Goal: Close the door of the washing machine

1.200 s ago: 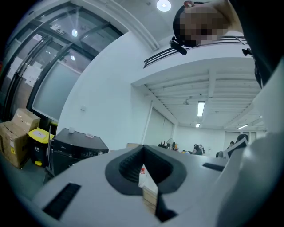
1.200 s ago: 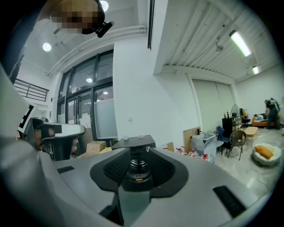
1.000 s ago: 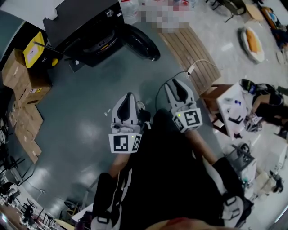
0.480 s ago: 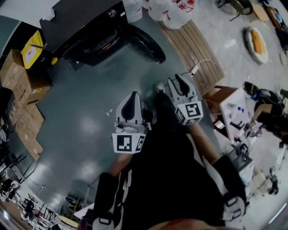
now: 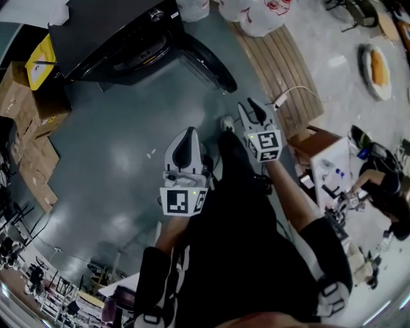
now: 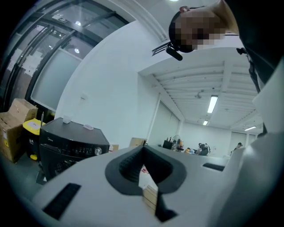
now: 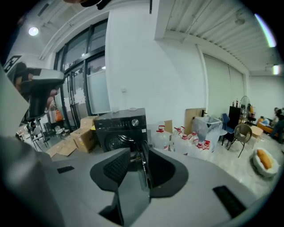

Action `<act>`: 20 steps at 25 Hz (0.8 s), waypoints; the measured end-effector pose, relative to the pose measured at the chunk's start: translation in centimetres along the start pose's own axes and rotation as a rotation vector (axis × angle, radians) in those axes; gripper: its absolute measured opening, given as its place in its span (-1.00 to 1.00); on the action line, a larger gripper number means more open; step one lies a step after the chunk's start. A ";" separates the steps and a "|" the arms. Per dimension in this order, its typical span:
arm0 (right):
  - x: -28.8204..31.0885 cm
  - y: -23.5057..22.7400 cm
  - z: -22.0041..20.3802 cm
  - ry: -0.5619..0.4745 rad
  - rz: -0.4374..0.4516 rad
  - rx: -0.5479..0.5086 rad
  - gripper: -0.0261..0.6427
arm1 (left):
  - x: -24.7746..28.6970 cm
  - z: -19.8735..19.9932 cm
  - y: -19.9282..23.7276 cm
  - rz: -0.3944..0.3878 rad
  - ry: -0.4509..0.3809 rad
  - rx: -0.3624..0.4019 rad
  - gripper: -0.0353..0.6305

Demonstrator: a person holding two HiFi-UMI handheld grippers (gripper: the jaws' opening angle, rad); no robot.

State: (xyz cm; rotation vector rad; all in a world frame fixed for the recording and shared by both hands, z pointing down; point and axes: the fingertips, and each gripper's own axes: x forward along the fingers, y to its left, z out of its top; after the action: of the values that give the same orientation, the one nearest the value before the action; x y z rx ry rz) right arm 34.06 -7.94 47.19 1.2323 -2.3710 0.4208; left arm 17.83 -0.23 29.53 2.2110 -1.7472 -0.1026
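The black washing machine stands at the upper left of the head view, and its round door is swung open to the right. My left gripper hangs over the grey floor well short of the machine, open by a narrow gap and holding nothing. My right gripper is further forward, just below the free end of the door, also slightly open and holding nothing. In the left gripper view the machine lies left of the jaws. In the right gripper view the machine and the door's edge sit straight ahead of the jaws.
Cardboard boxes and a yellow bin line the left side. A wooden pallet with water jugs lies right of the door. A white cable with a plug strip is on the floor. A cluttered small table stands at the right.
The person has stepped toward the machine, which now sits nearer and higher in the head view. Both grippers came forward, and the right one moved up close to the open door.
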 end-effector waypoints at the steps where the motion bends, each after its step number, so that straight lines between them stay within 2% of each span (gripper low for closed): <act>1: 1.2 -0.8 -0.6 0.020 0.003 -0.004 -0.56 | 0.9 -0.3 0.1 0.006 0.005 0.001 -0.88; 9: 9.4 -4.5 -6.6 0.170 0.075 -0.023 -0.56 | 6.7 -3.6 1.3 0.064 0.036 -0.011 -0.88; 20: 17.7 -8.0 -16.2 0.372 0.095 -0.085 -0.56 | 10.6 -7.5 2.8 0.112 0.073 -0.045 -0.88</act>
State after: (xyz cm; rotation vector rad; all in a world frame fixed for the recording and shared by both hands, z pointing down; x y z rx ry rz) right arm 35.45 -17.38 70.62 0.9144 -2.1090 0.5235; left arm 19.70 -9.37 38.97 2.0544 -1.8062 -0.0339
